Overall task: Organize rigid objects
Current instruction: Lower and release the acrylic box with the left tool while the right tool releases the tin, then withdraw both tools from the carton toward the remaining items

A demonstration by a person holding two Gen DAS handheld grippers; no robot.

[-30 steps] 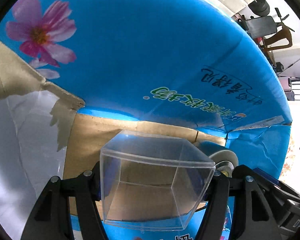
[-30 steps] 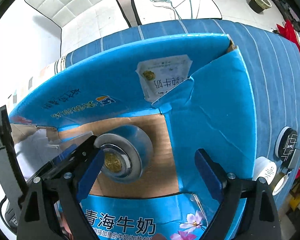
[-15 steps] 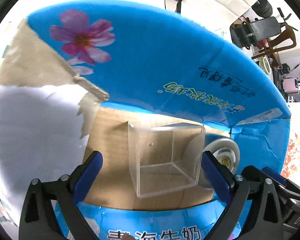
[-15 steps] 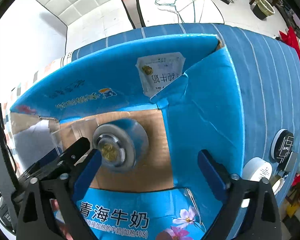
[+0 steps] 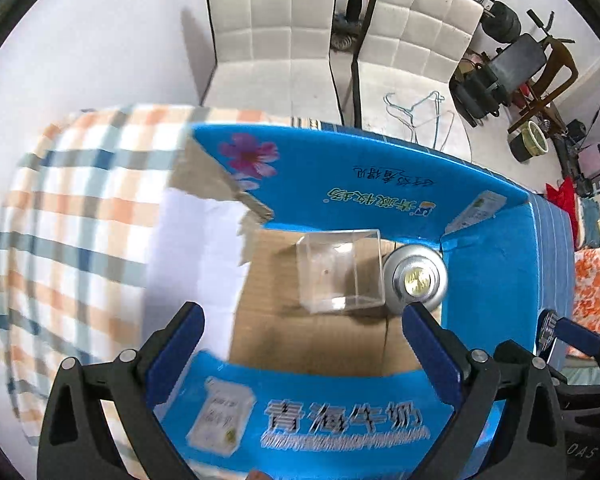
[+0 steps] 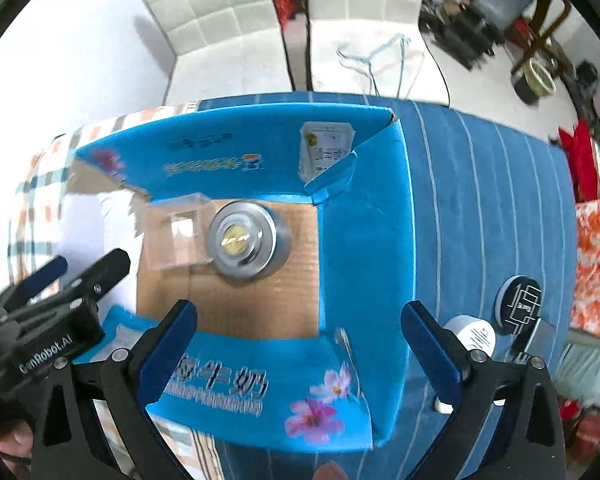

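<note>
Both grippers hang spread and empty above the box (image 5: 340, 412). Ahead of the left gripper (image 5: 302, 344), between its fingers, the clear cube (image 5: 340, 276) sits on the cardboard floor: probably light, stiff, slick, best pinched across flat sides. Touching its right, the tin (image 6: 246, 240) looks heavier. Past the right gripper (image 6: 300, 340), outside its right finger, a white tub (image 6: 474, 338) and black disc (image 6: 518, 310) wait; the box wall stands between.

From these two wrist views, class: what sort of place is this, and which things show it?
Probably a lived-in home room. Padded white chairs stand behind a cloth-covered table, wire hangers lie on a seat, and household clutter fills the far corner.
</note>
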